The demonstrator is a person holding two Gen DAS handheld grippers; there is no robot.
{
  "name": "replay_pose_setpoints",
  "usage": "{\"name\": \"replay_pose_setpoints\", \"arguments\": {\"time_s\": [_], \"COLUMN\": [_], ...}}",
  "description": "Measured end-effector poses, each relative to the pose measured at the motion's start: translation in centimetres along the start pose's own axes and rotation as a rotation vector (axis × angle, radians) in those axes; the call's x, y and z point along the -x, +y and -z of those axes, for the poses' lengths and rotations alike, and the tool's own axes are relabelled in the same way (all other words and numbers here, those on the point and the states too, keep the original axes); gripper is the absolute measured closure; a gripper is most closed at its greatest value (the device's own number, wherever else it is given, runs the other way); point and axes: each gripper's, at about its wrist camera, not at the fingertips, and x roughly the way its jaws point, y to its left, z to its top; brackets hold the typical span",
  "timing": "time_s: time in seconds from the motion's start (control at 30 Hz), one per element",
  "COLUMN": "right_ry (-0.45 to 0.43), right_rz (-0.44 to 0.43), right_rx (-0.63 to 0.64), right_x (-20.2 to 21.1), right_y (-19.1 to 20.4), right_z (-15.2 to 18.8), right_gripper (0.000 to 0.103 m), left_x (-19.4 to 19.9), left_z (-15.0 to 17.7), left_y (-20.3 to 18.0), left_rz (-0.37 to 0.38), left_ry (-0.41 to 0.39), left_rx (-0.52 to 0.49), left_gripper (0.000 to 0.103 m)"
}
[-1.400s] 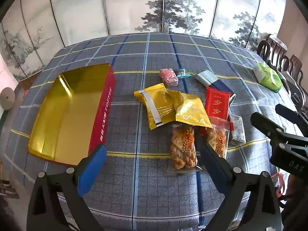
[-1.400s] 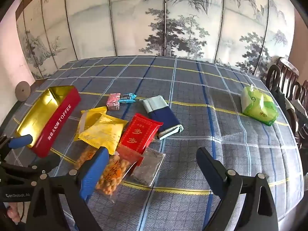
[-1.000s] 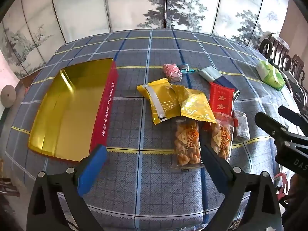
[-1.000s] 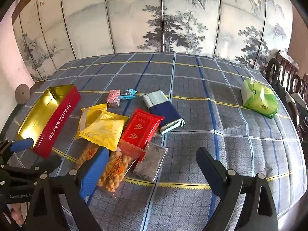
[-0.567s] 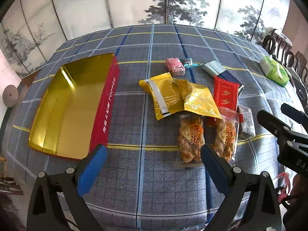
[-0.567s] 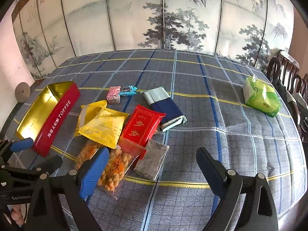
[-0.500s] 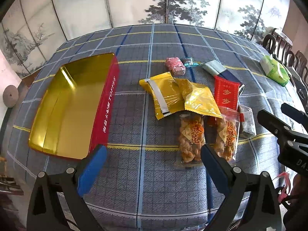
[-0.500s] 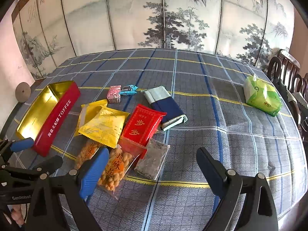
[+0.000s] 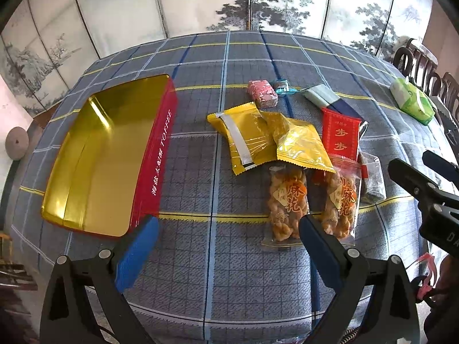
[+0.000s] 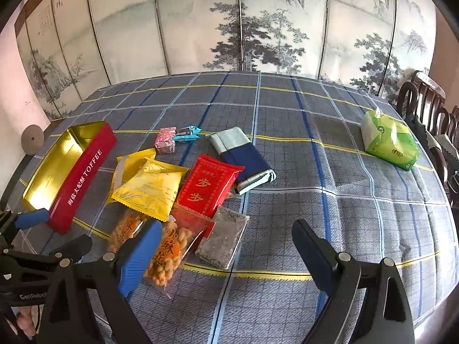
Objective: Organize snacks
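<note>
An open red toffee tin (image 9: 100, 157) with a gold inside lies empty at the left; it also shows in the right wrist view (image 10: 71, 172). Snacks lie in a loose pile: two yellow packets (image 9: 269, 140), a red packet (image 9: 341, 134), two clear bags of fried twists (image 9: 287, 200), a dark clear bag (image 10: 223, 238), a pink sweet (image 9: 262, 93) and a blue pouch (image 10: 243, 157). My left gripper (image 9: 226, 243) is open above the near table edge. My right gripper (image 10: 223, 246) is open over the near side of the pile. Both are empty.
A green tissue pack (image 10: 387, 140) lies at the far right of the checked tablecloth (image 10: 287, 114). Dark wooden chairs (image 10: 424, 100) stand beyond the right edge. A painted folding screen (image 10: 243, 28) closes the back.
Both grippers have drifted slightly, so the table sits a little differently in view. The snacks and the tin have not moved. Both grippers stay open.
</note>
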Motion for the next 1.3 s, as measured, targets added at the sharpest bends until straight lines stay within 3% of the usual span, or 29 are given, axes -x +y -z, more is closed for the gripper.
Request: {"name": "replay_pose_setpoints", "arguments": {"time_s": [1.3], "right_ry": [-0.001], "right_rz": [0.003], "right_rx": [0.018], "right_x": [-0.25], "right_y": [-0.01], "right_z": [0.21], "right_gripper": [0.009], "left_x": [-0.31], "left_z": [0.15], "left_y": [-0.03], "left_rz": [-0.005], "left_ry": [0.019], "left_rx": [0.004], "left_gripper": [0.006]}}
